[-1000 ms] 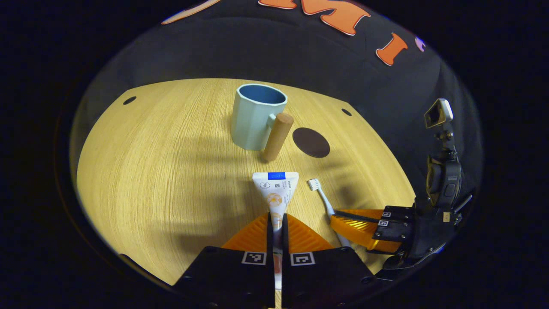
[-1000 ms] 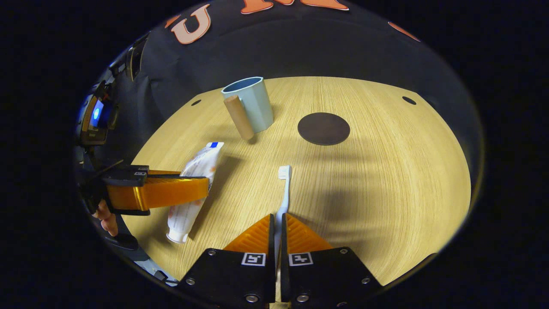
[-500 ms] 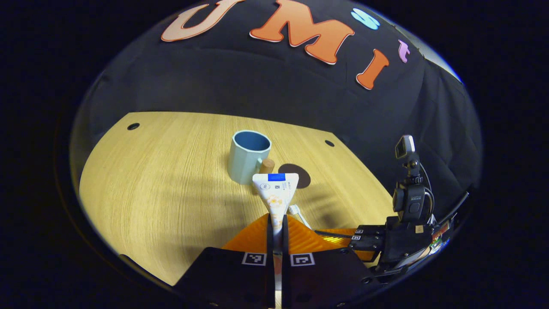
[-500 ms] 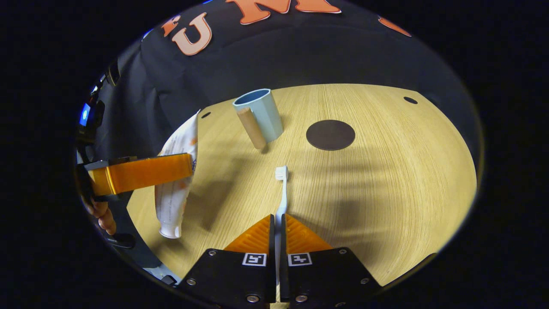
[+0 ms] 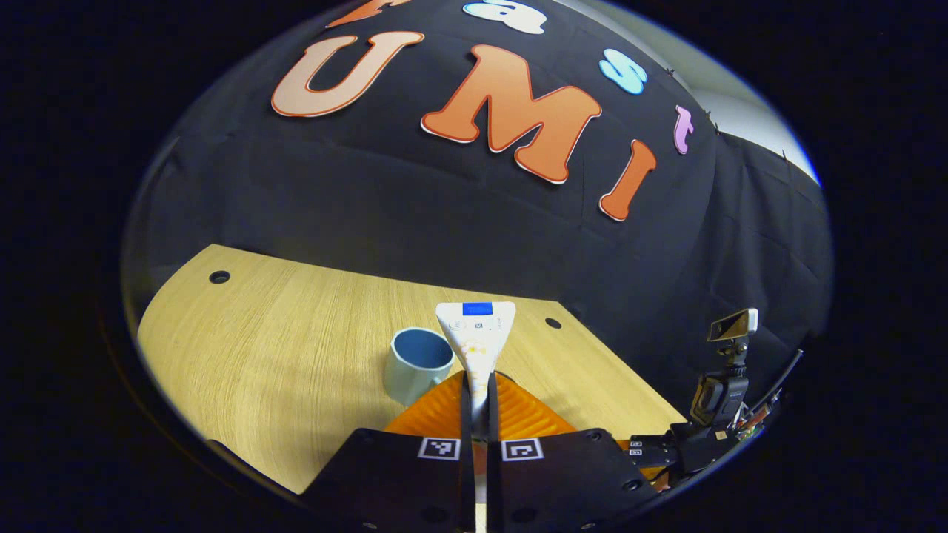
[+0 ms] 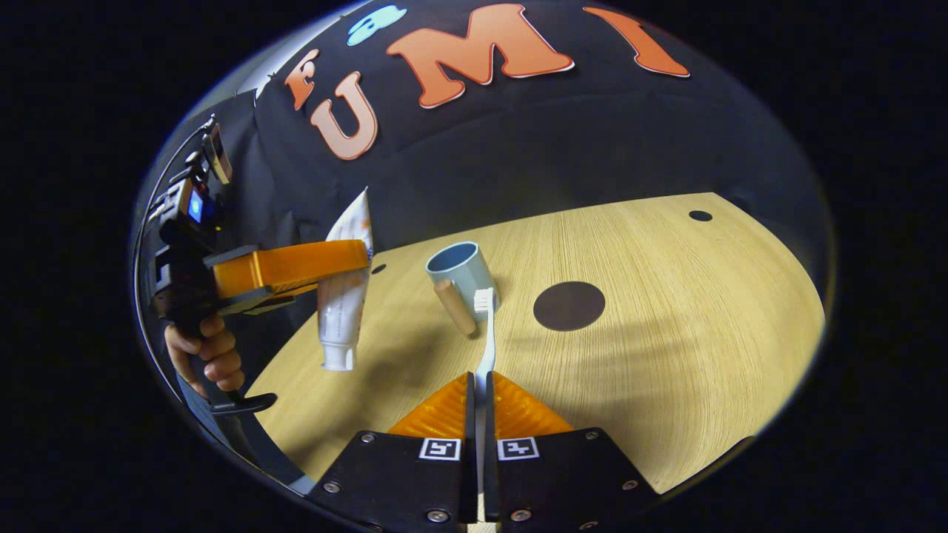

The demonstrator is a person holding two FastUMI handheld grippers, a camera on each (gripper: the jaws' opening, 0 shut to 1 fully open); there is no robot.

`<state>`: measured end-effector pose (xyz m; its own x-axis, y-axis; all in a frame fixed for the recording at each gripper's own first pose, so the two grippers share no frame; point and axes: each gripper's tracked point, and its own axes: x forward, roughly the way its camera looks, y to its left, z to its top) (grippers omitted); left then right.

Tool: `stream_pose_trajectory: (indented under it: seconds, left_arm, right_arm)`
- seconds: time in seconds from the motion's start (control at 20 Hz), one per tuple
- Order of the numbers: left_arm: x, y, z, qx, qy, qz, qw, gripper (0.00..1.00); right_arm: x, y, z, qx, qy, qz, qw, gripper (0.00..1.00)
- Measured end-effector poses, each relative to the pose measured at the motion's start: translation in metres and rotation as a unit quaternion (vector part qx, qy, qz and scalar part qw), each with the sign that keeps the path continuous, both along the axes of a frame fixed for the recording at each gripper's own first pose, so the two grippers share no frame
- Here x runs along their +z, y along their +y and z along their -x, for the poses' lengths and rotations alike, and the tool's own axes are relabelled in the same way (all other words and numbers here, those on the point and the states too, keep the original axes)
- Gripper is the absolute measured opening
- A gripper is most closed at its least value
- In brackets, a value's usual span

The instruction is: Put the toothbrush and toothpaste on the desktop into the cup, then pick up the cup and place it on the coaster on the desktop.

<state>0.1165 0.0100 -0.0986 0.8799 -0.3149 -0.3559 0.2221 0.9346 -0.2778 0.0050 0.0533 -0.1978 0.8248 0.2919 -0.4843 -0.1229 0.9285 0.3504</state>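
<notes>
My left gripper (image 5: 478,389) is shut on the white toothpaste tube (image 5: 476,337), which hangs in the air with its crimped end up and its cap down (image 6: 339,359). In the right gripper view that left gripper (image 6: 296,266) and the tube (image 6: 346,296) show at the left, high above the table. My right gripper (image 6: 478,389) is shut on the white toothbrush (image 6: 485,333), lifted with its bristles forward. The pale blue cup (image 6: 463,274) with a wooden handle stands upright beyond the brush; it shows again (image 5: 416,364) just left of the tube. The dark round coaster (image 6: 569,305) lies right of the cup.
The wooden table (image 6: 666,333) has small round holes near its far corners (image 6: 700,215) (image 5: 219,277). A hand (image 6: 204,355) holds the left gripper's grip. The right gripper's body (image 5: 711,422) sits low at the right in the left gripper view.
Both grippers rose from the table. The toothpaste was lifted high and tipped cap-down; the toothbrush came off the table. The cup and coaster stayed put.
</notes>
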Motion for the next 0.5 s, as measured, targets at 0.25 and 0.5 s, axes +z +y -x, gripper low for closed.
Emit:
stream_pose_trajectory:
  seconds: [0.25,0.5]
  left_arm:
    - [0.008,0.005,-0.023,0.005,-0.044,0.002,0.999,0.06]
    - [0.025,0.015,-0.068,0.038,-0.105,0.0,0.994,0.06]
  right_arm:
    - [0.016,-0.012,0.017,-0.007,-0.043,0.011,0.999,0.04]
    - [0.029,-0.024,0.023,-0.005,-0.082,0.01,0.997,0.04]
